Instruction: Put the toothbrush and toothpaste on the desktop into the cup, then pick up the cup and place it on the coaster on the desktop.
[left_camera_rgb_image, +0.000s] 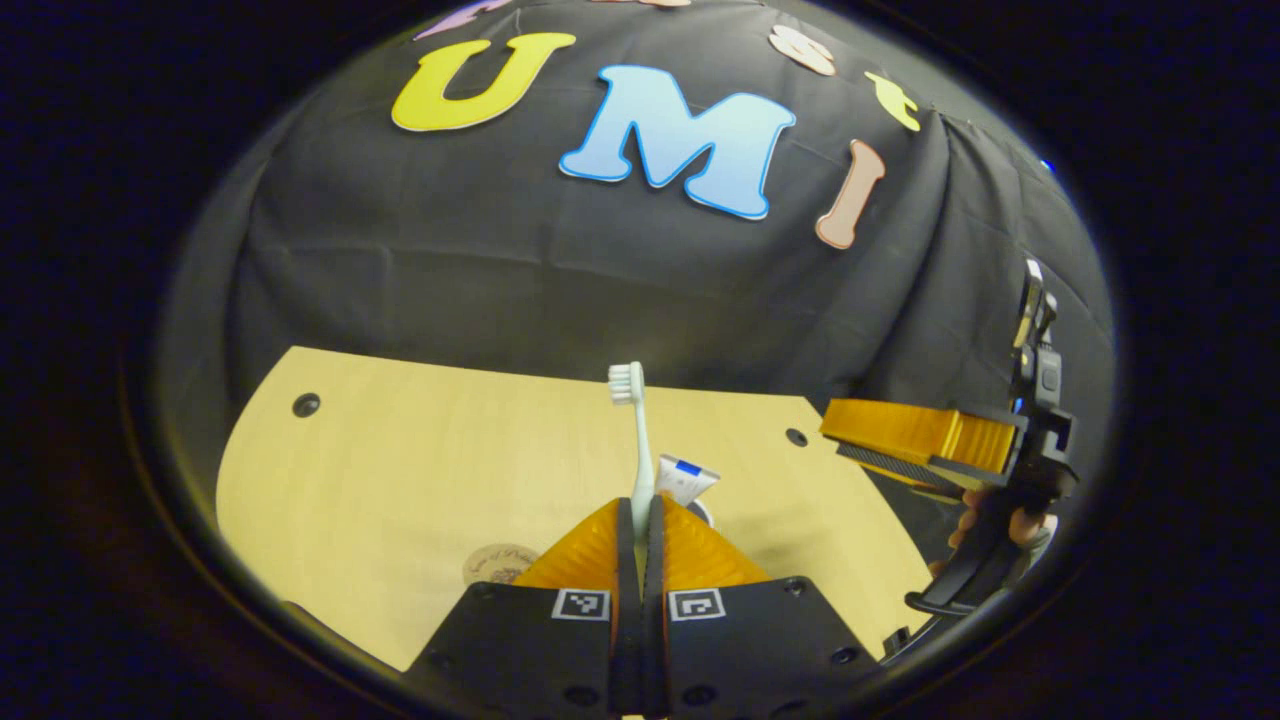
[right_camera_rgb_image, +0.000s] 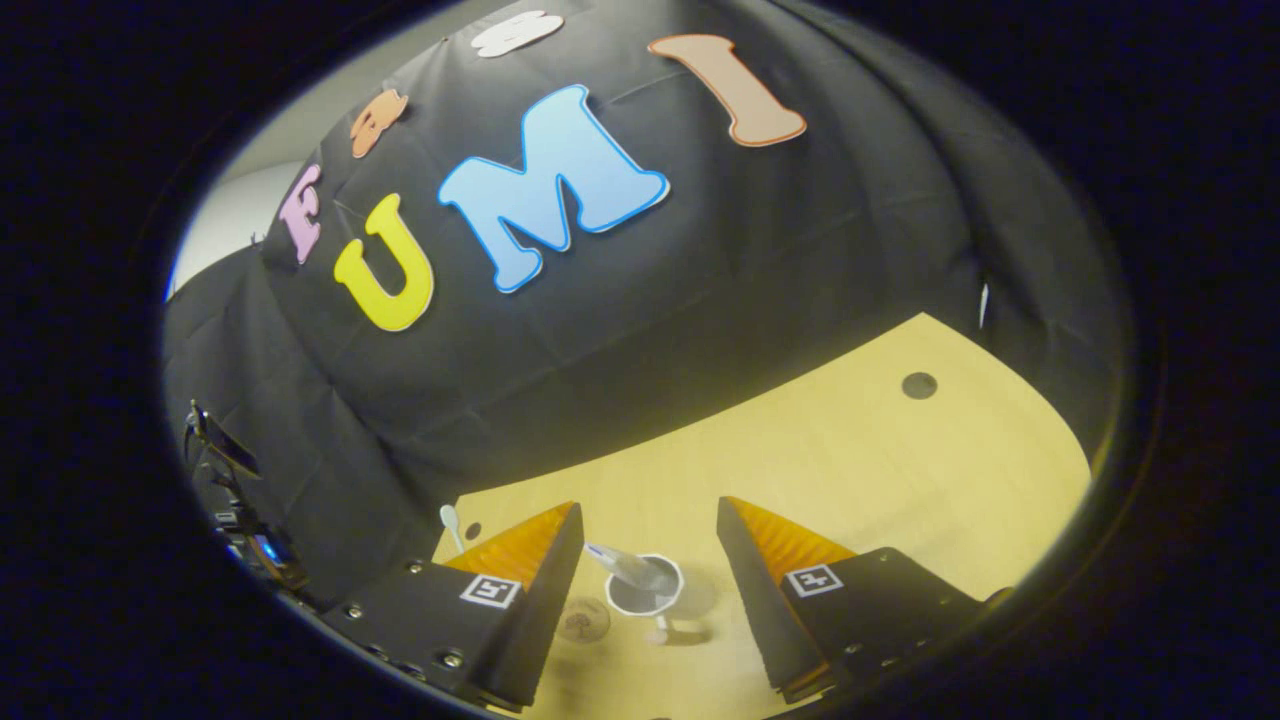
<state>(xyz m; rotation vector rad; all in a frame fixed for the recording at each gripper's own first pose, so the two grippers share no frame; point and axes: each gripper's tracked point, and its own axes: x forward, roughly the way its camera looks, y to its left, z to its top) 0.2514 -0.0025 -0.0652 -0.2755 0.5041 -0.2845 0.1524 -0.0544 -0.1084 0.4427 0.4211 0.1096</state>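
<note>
My left gripper (left_camera_rgb_image: 641, 508) is shut on the handle of a pale green toothbrush (left_camera_rgb_image: 640, 440), which stands upright with its bristles on top. Just behind the fingers, a white and blue toothpaste tube (left_camera_rgb_image: 684, 479) pokes up out of the cup (left_camera_rgb_image: 704, 511), whose rim barely shows. A round coaster (left_camera_rgb_image: 497, 563) lies on the desktop to the left of my fingers. My right gripper (right_camera_rgb_image: 650, 508) hangs open high above the white cup (right_camera_rgb_image: 648, 592), which holds the toothpaste (right_camera_rgb_image: 620, 565). The coaster (right_camera_rgb_image: 585, 620) lies just left of the cup. The toothbrush head (right_camera_rgb_image: 450, 519) peeks above my right gripper's left finger.
The light wooden desktop (left_camera_rgb_image: 400, 450) has small dark holes near its far edge (right_camera_rgb_image: 918, 385). The other gripper (left_camera_rgb_image: 905, 437) and the hand (left_camera_rgb_image: 1000, 522) holding it hover off the table's right side. Black cloth walls in the booth.
</note>
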